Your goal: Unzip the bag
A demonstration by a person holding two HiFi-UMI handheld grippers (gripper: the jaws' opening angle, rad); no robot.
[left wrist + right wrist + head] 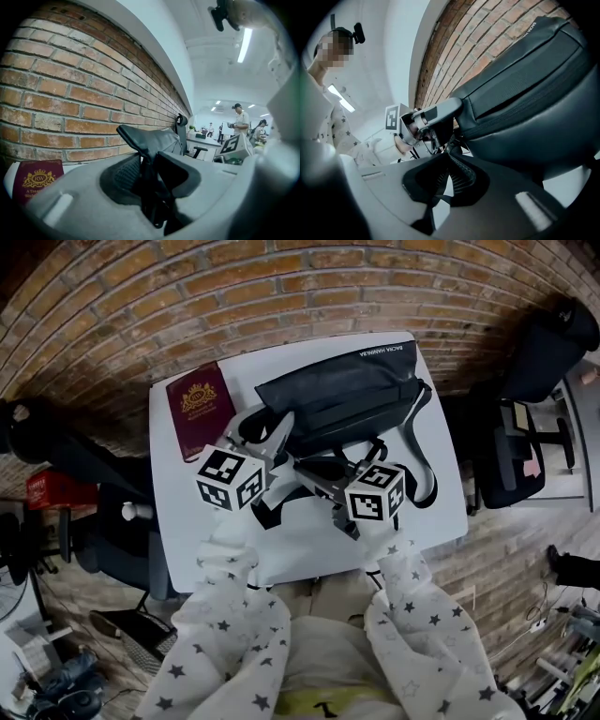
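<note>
Head view: the black bag (pixel 347 381) lies at upper centre of the white table (pixel 300 549). The left gripper (pixel 279 432) and right gripper (pixel 314 472) are at its lower edge.

Left gripper view: the jaws clamp a fold of the bag.

Right gripper view: the jaws are closed together at the bag's end.

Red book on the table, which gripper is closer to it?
Left. The left gripper sits just right of the red book, at the black bag's left end; the right gripper is farther right, at the bag's front.

We are in an office. An office chair (pixel 553 338) stands at two o'clock. Desks (pixel 206 142) and ceiling strip lights (pixel 243 44) lie beyond.
</note>
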